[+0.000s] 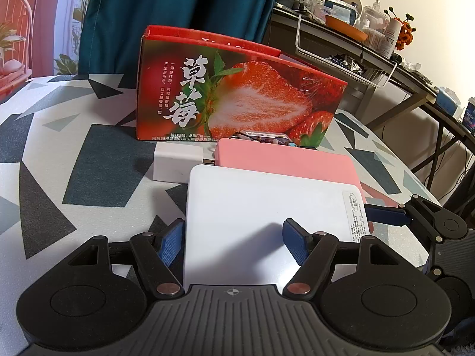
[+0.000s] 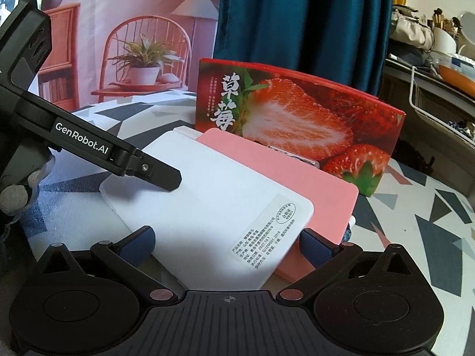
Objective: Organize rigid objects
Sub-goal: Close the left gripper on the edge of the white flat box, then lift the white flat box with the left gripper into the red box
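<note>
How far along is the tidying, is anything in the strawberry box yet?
Nothing visibly done: whether the strawberry box holds anything cannot be seen. In hand: the white flat box lies between the open left gripper fingers, and the right gripper is open around its corner, neither visibly clamping. Left: the white box, pink box, white charger and beaded item on the table.

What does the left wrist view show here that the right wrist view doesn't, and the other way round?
Only the left wrist view shows the beaded string behind the pink case and most of the white charger block.

Only the right wrist view shows the gloved hand holding the left gripper's body.

Both show the strawberry box, the pink case, the white box lying partly on it, and both grippers, left and right, open around the white box.
</note>
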{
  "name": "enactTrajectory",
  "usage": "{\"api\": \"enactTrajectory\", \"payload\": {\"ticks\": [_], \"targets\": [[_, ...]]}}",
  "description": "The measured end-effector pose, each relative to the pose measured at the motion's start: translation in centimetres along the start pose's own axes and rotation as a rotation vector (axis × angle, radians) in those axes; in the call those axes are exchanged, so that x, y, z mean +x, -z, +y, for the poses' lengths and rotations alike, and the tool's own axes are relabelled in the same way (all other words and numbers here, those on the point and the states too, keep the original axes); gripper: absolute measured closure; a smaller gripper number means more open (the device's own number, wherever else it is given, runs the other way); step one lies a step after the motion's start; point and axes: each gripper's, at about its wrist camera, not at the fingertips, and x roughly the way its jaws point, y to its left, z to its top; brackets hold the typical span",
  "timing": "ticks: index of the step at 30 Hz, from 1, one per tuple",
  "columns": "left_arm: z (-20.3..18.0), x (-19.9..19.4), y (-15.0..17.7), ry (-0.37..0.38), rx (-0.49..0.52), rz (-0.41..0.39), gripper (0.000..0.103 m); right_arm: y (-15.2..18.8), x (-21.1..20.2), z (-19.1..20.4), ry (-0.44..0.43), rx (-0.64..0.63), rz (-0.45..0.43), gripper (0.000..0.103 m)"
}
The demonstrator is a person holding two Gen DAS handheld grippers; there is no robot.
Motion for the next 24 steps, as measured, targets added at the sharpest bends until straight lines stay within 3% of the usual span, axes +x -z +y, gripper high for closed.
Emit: {"api": "enactTrajectory", "payload": {"ticks": [9,12,21,24], "targets": [[0.1,0.1,0.0,0.004,-0.005,0.001,0.029,0.0,-0.3,0.1,-0.02,-0.05,0.029,0.0],[0.1,0.1,0.0,0.004,-0.006,0.0,0.029,0.2,0.0,1.0,0.001,-0.143,0.069,0.001],[0.1,0.0,0.1,0.002,-0.006,0.0,0.029,0.3,0.0,0.6,-0.006,-0.117,0.055,0.003],[0.0,-0.1,-0.1,-0.015,-0.005,0.005,0.028,0.2,-0.1,0.8,0.017,-0.116,0.027,0.008]]}}
